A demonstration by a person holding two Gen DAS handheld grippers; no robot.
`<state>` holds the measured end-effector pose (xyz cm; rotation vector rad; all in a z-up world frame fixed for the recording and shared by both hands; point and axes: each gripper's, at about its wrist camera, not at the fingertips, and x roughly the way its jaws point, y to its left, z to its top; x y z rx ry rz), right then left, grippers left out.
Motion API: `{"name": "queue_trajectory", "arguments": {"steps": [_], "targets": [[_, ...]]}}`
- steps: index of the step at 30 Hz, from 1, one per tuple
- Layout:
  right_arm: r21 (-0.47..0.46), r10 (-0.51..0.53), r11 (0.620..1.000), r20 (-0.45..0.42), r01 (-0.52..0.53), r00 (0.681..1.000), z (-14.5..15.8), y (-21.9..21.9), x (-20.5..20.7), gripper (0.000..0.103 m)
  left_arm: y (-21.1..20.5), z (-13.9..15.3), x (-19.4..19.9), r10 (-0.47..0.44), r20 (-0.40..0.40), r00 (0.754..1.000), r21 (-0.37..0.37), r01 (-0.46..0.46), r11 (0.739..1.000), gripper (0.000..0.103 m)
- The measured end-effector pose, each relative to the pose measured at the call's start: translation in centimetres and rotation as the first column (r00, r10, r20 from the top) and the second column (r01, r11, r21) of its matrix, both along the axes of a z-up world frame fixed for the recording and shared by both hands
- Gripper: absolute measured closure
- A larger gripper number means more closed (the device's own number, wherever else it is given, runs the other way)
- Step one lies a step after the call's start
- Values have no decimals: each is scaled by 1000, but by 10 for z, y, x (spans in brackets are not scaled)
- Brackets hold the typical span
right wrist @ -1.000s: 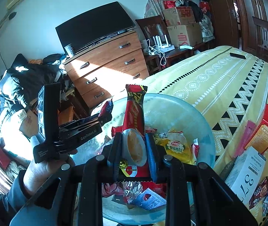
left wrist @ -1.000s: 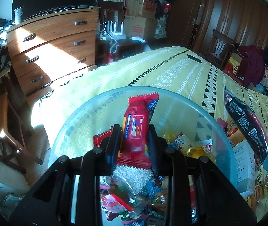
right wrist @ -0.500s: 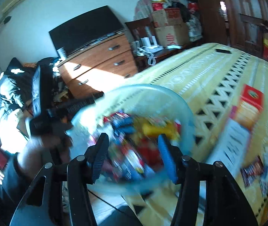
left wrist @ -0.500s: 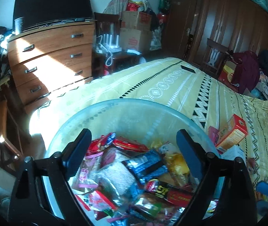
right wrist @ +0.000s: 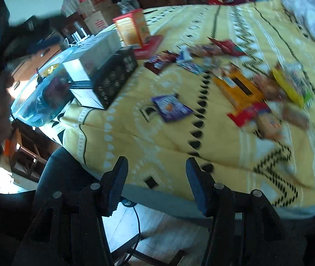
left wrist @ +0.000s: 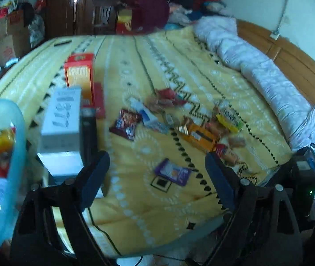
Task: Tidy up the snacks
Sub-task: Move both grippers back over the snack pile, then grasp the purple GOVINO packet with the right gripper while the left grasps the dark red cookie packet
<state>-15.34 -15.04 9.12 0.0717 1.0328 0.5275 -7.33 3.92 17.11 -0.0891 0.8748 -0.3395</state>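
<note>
Several snack packets lie scattered on the yellow bedspread: a purple packet, an orange box, a dark red packet, a yellow packet. The clear blue bowl full of snacks is at the left edge. My left gripper is open and empty above the bed's near part. My right gripper is open and empty over the bed's edge. The purple packet, orange box and bowl show in the right wrist view too.
A white box, a black box and an orange-red box stand between bowl and packets. A rolled quilt lies along the wooden headboard. A chair and floor sit below the bed edge.
Both grippers let go of their red snack packets over the bowl, opened, then swung right, away from the bowl, and now face the scattered packets on the bed.
</note>
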Motion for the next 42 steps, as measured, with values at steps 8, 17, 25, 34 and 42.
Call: {"name": "queue_trajectory", "arguments": {"steps": [8,17,25,34,42], "targets": [[283,263,933,-118,-221,958,-22,30,83,45,23,2,-9,177,-28,984,2,-177,984,24],[391,143,917,-123,-84,982,-32,21,148,49,14,7,-9,180,25,983,97,-181,979,18],[53,173,983,6,-173,985,-20,3,120,43,-2,-13,4,138,-30,990,66,-136,989,17],[-96,315,943,-48,-318,948,-59,38,164,39,7,-18,12,156,-38,987,85,-153,985,17],[-118,242,964,-1,-240,970,-65,32,154,61,-7,-30,29,135,-51,990,109,-128,986,18]]}}
